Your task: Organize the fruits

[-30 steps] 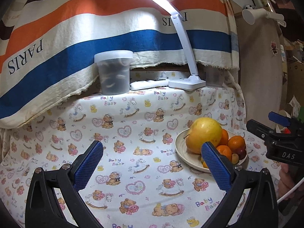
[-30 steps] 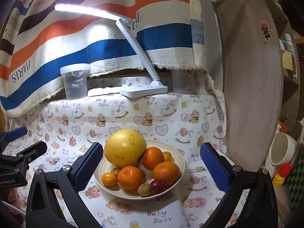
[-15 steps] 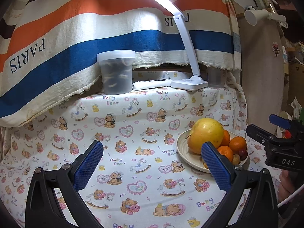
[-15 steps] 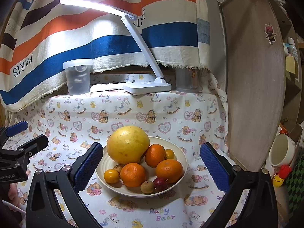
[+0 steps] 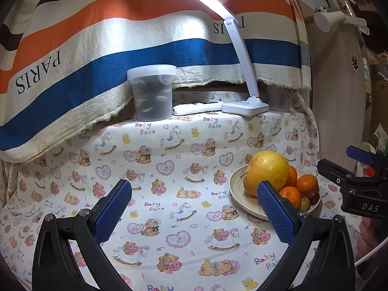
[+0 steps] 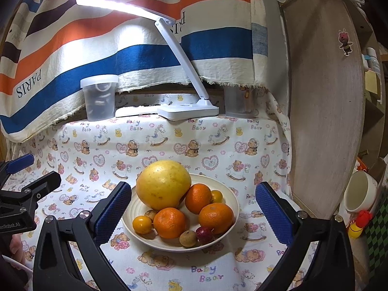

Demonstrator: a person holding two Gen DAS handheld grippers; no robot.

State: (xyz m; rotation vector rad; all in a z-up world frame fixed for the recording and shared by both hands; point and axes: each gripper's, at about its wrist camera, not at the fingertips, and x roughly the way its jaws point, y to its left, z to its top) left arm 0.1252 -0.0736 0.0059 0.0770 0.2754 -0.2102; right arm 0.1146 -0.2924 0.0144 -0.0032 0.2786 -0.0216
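since all fruit sits piled on the plate, right gripper hovers over it, jaws apart, empty; left gripper waits beside, jaws apart.

Lit white desk lamp, lidded plastic tub, striped PARIS cloth, white mug at right

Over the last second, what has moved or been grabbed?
Both views slid slightly, so the grippers drifted a little. Nothing was grabbed: left gripper and right gripper stay open and empty. The pomelo and oranges stayed in the plate.
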